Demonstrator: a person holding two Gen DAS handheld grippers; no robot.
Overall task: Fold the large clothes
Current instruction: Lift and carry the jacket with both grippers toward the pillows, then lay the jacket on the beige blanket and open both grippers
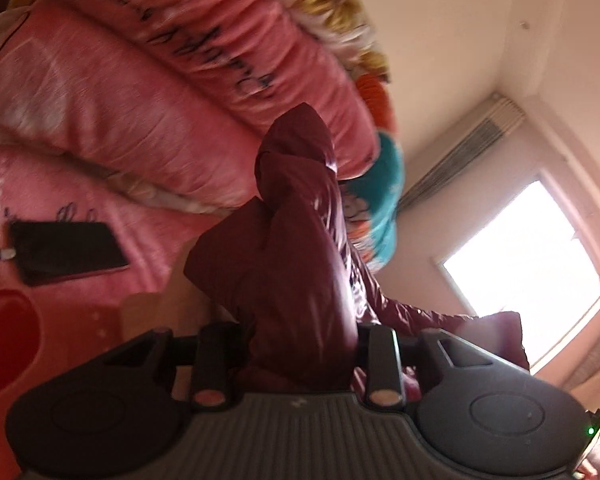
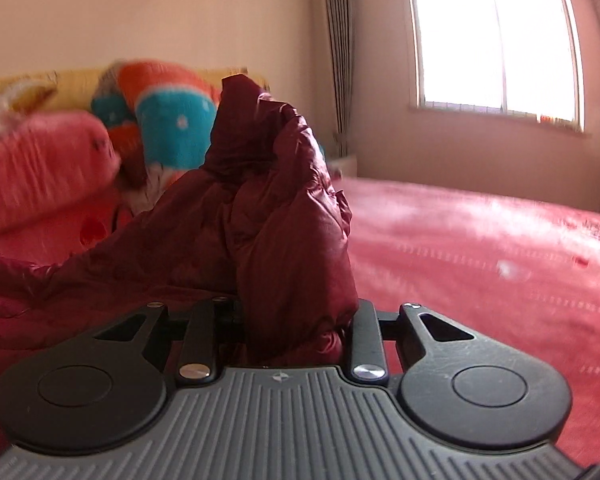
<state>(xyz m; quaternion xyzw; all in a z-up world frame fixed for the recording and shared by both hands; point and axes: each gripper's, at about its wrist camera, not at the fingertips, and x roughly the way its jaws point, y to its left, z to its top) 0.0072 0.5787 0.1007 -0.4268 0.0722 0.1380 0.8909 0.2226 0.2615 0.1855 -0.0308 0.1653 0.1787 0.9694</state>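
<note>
Both claws, left (image 1: 300, 344) and right (image 2: 296, 320), point nearly level, each pinching bunched maroon jacket (image 2: 284, 216)

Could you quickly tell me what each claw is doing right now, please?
Left claw: shut on the maroon jacket.
Right claw: shut on the same maroon jacket.

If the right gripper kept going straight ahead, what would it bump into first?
Probably only the dark red puffy jacket already bunched between the right gripper fingers. Beyond that bunch, the bright bedding pile and the wall seem next, though depth is hard to judge.
</note>
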